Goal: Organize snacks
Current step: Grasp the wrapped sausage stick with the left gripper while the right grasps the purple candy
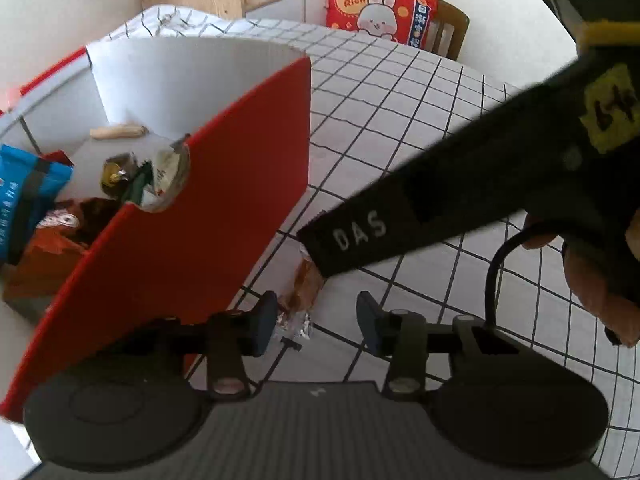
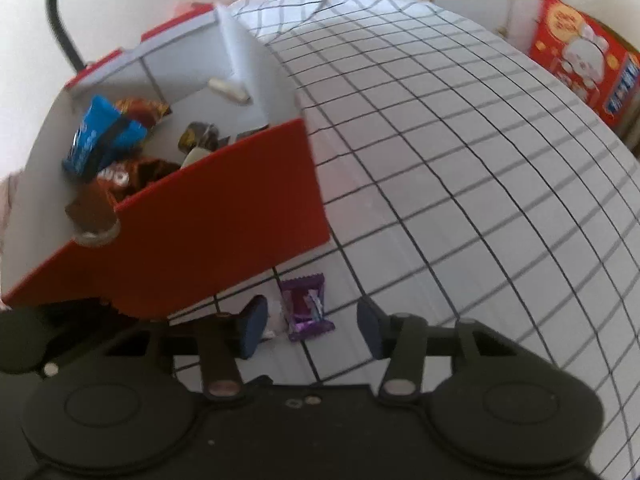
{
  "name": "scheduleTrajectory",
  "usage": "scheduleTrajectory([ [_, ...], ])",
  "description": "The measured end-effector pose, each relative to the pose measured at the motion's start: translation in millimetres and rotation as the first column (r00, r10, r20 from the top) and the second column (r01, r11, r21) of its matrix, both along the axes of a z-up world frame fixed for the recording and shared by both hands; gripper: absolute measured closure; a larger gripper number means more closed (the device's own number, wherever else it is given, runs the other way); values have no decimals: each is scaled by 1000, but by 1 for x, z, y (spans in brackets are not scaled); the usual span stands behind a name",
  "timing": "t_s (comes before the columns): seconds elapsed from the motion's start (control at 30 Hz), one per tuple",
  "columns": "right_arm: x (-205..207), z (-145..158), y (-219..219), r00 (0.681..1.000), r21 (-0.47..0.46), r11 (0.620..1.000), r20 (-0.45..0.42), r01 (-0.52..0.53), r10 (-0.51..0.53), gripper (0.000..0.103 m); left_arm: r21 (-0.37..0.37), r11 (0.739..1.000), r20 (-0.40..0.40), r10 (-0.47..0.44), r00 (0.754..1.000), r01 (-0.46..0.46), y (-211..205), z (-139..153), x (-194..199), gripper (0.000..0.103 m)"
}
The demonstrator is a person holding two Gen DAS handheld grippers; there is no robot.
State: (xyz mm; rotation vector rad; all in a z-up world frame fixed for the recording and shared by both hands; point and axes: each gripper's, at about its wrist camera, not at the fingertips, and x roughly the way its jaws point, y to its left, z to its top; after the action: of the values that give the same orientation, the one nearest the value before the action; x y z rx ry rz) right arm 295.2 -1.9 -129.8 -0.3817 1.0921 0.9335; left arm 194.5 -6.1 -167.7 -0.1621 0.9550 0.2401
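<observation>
White grid-checked tablecloth (image 2: pixel 480 200), wooden chair (image 1: pixel 456 28) with red cushion (image 1: pixel 376 12); pale walls (image 1: pixel 60 4)

Soft, even daylight fills both views, with no hard glare. The red box (image 1: pixel 192 240) casts a faint pinkish tint on the checked cloth (image 1: pixel 400 128) just beside it. Fisheye bending curves the cloth's grid lines strongly away from the box, toward the edges. The right wrist view is motion-blurred throughout

- "DAS" is printed in pale letters on the right gripper (image 1: pixel 320 264), seen from the left wrist.
- "Get Rich" is written on the red cushion (image 1: pixel 380 12).
- "64" is handwritten on the yellow tag (image 1: pixel 612 106).
</observation>
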Motion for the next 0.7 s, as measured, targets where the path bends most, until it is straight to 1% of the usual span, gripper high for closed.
scheduleTrajectory([
  [0.07,-1,-3,5,1000,-19,1000,12,-24,24,64,-8,1000,6,1,1000,-1,3,-3,2,63],
  [0.1,-2,-4,6,999,-24,999,16,-30,31,66,-11,1000,11,-4,1000,4,4,-3,3,64],
  [0.17,-2,-5,8,999,-41,999,24,-35,36,77,-9,1000,18,-13,1000,13,4,-4,4,66],
  [0.27,-6,-6,9,997,-56,997,59,-54,57,79,-16,999,29,-32,999,32,6,-5,5,71],
  [0.33,-7,-6,9,996,-58,997,69,-52,55,80,-33,998,41,-42,998,44,8,-5,3,79],
  [0.4,-4,-5,6,997,-53,998,66,-22,25,83,-58,997,50,-51,997,54,12,-5,2,82],
  [0.43,-1,-4,2,998,-37,999,55,3,-1,86,-69,996,51,-53,997,56,14,-5,2,82],
  [0.57,6,0,-22,993,16,993,14,116,-116,86,-103,993,47,-59,997,63,19,-4,0,85],
  [0.7,1,8,-54,975,64,973,-13,221,-220,86,-128,989,53,-66,996,73,20,1,-7,85],
])
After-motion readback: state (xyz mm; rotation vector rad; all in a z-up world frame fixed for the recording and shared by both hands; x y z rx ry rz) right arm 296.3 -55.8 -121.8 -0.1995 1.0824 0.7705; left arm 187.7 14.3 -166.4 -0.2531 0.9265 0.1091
